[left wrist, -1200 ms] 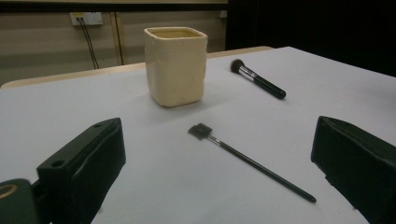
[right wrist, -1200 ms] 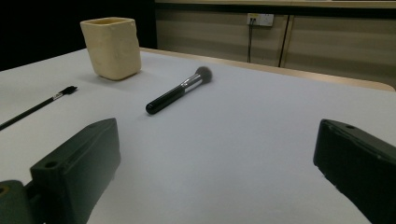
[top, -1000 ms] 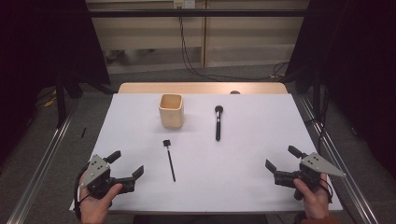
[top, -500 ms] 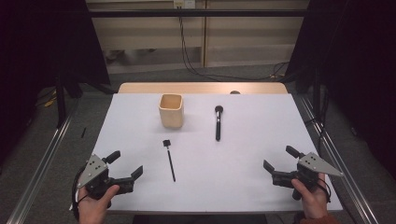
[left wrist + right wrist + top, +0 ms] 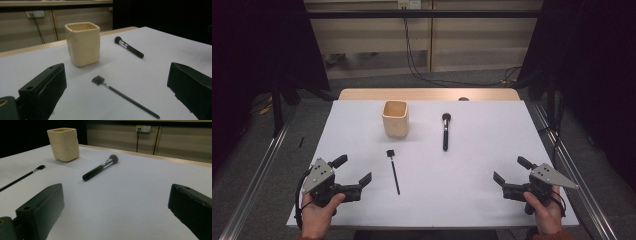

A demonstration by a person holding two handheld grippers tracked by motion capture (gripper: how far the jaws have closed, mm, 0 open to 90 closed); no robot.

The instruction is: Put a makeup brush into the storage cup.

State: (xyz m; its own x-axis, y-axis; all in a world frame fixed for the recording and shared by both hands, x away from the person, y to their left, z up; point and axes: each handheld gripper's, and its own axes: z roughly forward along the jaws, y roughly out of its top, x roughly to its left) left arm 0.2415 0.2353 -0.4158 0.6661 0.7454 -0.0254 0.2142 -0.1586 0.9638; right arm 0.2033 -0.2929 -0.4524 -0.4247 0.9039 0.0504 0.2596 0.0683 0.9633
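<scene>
A cream square cup (image 5: 395, 119) (image 5: 83, 44) (image 5: 64, 143) stands upright toward the back of the white table (image 5: 472, 165). A thick black makeup brush (image 5: 445, 130) (image 5: 129, 47) (image 5: 99, 167) lies to its right. A thin black brush (image 5: 393, 171) (image 5: 124, 96) (image 5: 21, 178) lies in front of the cup. My left gripper (image 5: 353, 170) (image 5: 117, 97) is held open at the near left corner, just left of the thin brush. My right gripper (image 5: 513, 170) (image 5: 117, 217) is open at the near right corner, with nothing between its jaws.
A wooden strip (image 5: 427, 94) runs along the table's far edge. Metal rails (image 5: 257, 170) flank both sides of the table. Cables (image 5: 412, 55) hang against the back wall.
Both grippers have drifted slightly downward toward the near edge. The cup and both brushes have stayed put.
</scene>
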